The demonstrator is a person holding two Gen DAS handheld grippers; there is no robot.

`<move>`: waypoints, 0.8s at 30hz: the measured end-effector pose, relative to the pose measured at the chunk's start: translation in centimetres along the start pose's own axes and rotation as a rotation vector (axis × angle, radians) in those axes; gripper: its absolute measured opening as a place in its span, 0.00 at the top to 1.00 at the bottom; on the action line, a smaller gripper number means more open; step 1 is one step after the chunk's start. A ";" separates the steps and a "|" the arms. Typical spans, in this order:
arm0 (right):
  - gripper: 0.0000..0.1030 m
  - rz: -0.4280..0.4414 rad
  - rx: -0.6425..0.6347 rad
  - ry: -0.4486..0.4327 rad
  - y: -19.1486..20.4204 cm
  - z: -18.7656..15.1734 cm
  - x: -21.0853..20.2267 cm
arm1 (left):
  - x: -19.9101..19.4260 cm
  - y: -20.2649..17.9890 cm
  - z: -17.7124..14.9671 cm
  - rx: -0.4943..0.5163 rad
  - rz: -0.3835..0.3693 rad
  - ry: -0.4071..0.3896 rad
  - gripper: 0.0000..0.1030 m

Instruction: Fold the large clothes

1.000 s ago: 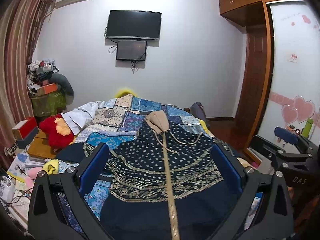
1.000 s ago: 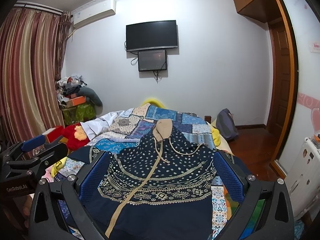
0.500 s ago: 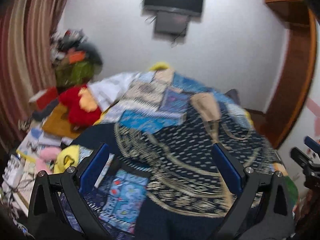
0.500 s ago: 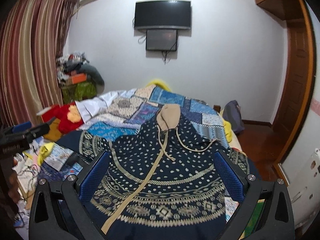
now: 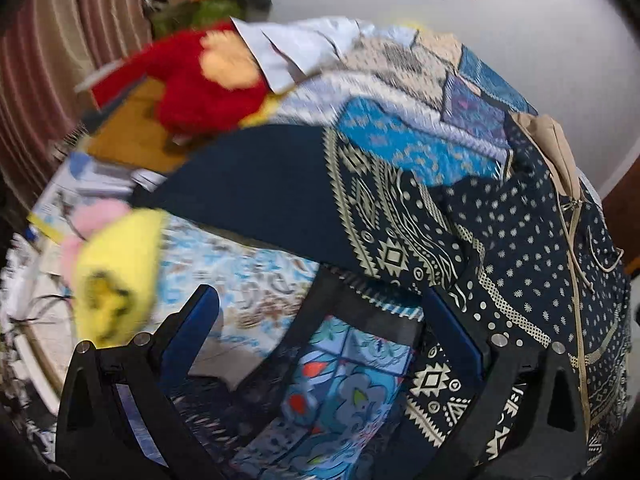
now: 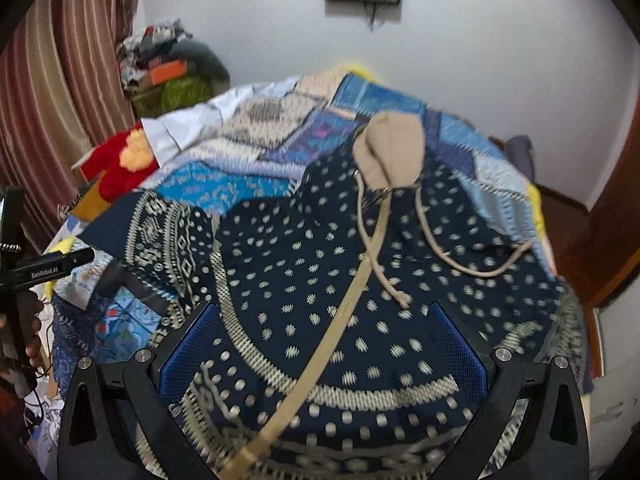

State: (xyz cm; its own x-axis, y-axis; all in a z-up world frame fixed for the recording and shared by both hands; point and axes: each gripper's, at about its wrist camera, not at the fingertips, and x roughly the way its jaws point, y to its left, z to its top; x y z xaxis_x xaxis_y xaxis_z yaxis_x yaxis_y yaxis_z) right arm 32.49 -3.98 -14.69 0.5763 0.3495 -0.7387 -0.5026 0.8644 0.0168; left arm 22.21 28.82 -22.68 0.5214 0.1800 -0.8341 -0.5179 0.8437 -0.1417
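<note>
Left gripper (image 5: 320,320) tilted, fingers spread above the quilt (image 5: 248,276) beside the outstretched sleeve (image 5: 280,196); nothing pinched. Right gripper (image 6: 322,336) level, fingers spread over the chest of the navy patterned hoodie (image 6: 320,264) laid flat on the bed. Hem cut off below; left view blurred.
</note>
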 end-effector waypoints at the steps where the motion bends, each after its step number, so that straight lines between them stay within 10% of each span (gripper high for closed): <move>1: 0.00 0.001 -0.001 0.014 -0.1 0.2 1.0 | 0.9 -0.1 0.1 -0.002 -0.012 0.016 0.00; 8: 0.00 0.074 0.028 0.170 -0.5 1.6 8.2 | 4.1 1.1 2.0 -0.117 -0.123 0.042 0.05; 12: 0.00 0.160 0.092 0.218 -0.9 1.9 9.8 | 5.8 2.9 3.6 -0.221 -0.169 0.022 0.25; 19: 0.00 0.202 0.146 0.224 -1.6 2.0 9.6 | 6.1 2.9 6.3 -0.192 -0.028 -0.011 0.87; 24: 0.00 0.187 0.169 0.191 -3.2 2.1 7.5 | 2.5 -0.6 8.5 -0.047 0.060 -0.127 0.91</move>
State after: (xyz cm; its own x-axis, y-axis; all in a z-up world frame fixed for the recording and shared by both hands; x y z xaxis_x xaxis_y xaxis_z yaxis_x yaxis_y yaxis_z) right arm 39.76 -3.36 -18.87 0.3442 0.4476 -0.8254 -0.4649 0.8450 0.2643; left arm 29.63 33.08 -20.15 0.5691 0.2942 -0.7679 -0.5799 0.8056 -0.1211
